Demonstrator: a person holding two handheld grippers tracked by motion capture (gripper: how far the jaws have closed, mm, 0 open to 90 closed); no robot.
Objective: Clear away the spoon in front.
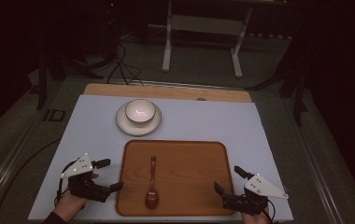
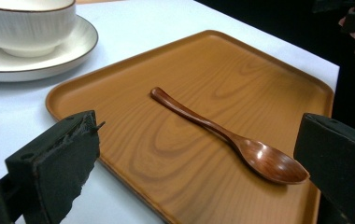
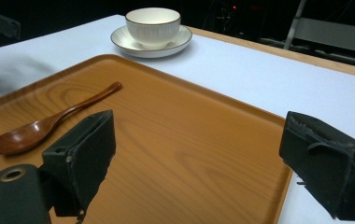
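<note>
— Which step is this?
— Looks like the very start, nothing lifted. The left gripper [image 1: 104, 174] and right gripper [image 1: 230, 181] flank the brown wooden tray [image 1: 185, 158] on the desk [image 1: 203, 121], jaws wide apart, holding nothing.
— And the dark wooden spoon [image 1: 152, 184]?
— Flat on the tray between them, nearer the left gripper. The white bowl [image 1: 139, 111] on its saucer [image 1: 125, 125] sits beyond. I'd guess the next move is closing on the spoon handle.
</note>
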